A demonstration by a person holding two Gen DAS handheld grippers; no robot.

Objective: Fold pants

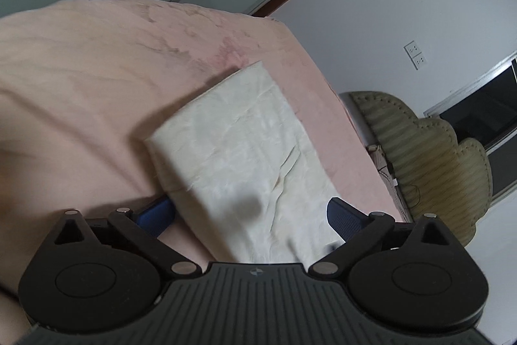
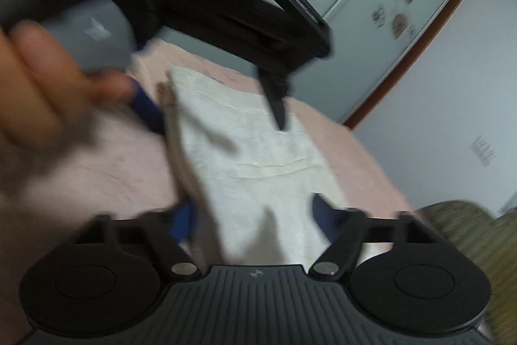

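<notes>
Pants point(image 1: 245, 147): cream, folded into a compact rectangle, lying flat on the pink bedsheet point(image 1: 80, 80). Some creases across the top layer.

Left wrist view: left gripper point(image 1: 250, 215) has its blue fingers point(image 1: 155, 214) spread wide, one at each side of the near end of the folded pants. The cloth runs between them and on under the gripper body. Left finger lies partly under the cloth edge; right one just beside the other edge. Jaws apart, not clamped on anything.

Right wrist view (heavy blur): right gripper point(image 2: 255, 212) likewise spread, blue tips either side of the near end of the pants point(image 2: 258, 157). Cannot tell whether the tips touch the fabric. Stacked fold layers show along the left edge of the bundle.

Same view: left gripper point(image 2: 210, 105) hangs over the far end of the pants, held by the person's left hand point(image 2: 42, 80).

Beside the bed: olive ribbed chair point(image 1: 433, 151); white wall with a socket point(image 1: 415, 54)
</notes>
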